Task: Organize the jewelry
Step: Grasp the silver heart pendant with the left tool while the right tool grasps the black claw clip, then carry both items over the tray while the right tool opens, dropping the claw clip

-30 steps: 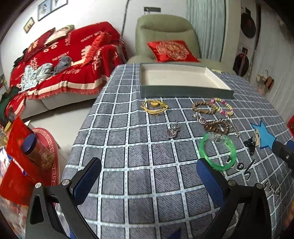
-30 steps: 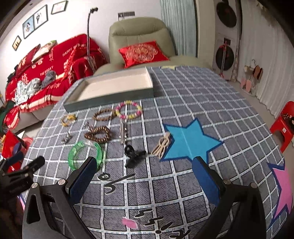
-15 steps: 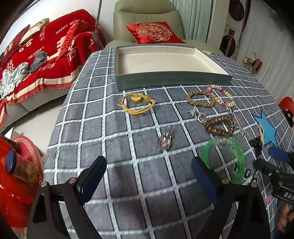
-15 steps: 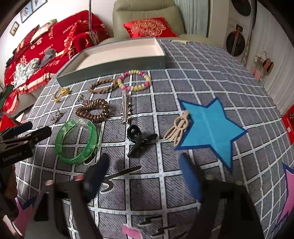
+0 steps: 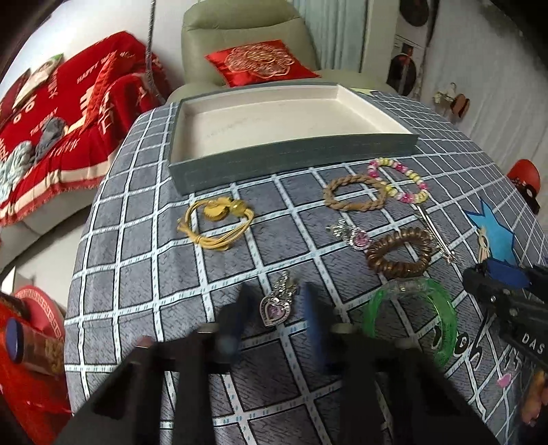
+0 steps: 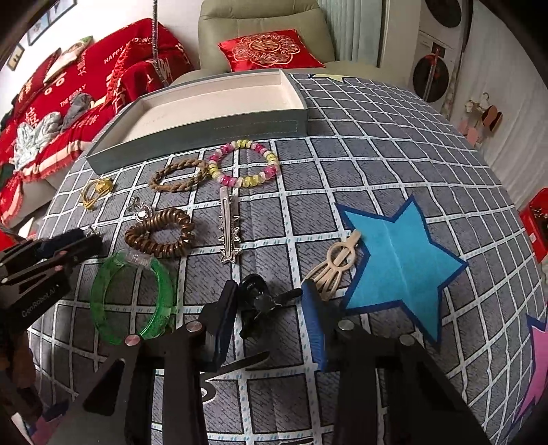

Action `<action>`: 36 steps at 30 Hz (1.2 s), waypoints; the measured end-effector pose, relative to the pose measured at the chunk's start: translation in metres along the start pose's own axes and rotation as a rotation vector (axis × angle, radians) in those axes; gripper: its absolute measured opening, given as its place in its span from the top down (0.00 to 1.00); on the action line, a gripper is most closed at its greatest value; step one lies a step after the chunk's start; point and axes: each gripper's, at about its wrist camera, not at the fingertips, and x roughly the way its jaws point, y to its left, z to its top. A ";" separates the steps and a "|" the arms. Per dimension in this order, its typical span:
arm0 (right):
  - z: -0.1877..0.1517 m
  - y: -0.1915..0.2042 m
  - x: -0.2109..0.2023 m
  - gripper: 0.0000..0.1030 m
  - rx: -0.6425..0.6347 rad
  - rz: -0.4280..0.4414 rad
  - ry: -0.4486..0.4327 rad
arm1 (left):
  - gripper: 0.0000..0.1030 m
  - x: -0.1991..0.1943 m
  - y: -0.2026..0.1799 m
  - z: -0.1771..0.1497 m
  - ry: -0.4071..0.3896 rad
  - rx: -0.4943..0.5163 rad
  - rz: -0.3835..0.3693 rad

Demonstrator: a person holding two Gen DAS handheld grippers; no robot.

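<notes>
the left gripper [image 5: 275, 313], jaws closing, straddles the heart pendant [image 5: 276, 308] lying lengthwise between them, while the right gripper [image 6: 269, 308], also closing, brackets the black claw clip [image 6: 262, 303], neither squeezed yet.

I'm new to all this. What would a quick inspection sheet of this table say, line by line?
Surface: grey checked tablecloth with a blue star patch.
Job's things: empty grey tray; beaded bracelet, braided bracelet, brown coil hair tie, green bangle, silver hair clip, beige hair clip, yellow cord bracelet.
Clutter: nothing seen.
Tools: left tool closing around a heart pendant; right tool closing around a black claw clip.
Cables: nothing seen.
Surroundings: armchair with red cushion, red-covered sofa.
</notes>
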 end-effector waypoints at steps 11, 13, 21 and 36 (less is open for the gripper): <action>0.017 -0.016 -0.033 0.60 0.050 0.140 -0.061 | 0.67 -0.031 0.019 0.011 -0.041 -0.112 -0.124; 0.032 -0.019 -0.041 0.60 0.052 0.169 -0.074 | 0.67 -0.041 0.023 0.020 -0.060 -0.121 -0.127; 0.109 -0.020 -0.061 0.60 0.036 0.246 -0.117 | 0.67 -0.074 0.045 0.081 -0.132 -0.159 -0.148; 0.244 0.014 0.025 0.60 -0.012 0.254 -0.073 | 0.67 0.021 0.060 0.201 -0.135 -0.172 -0.008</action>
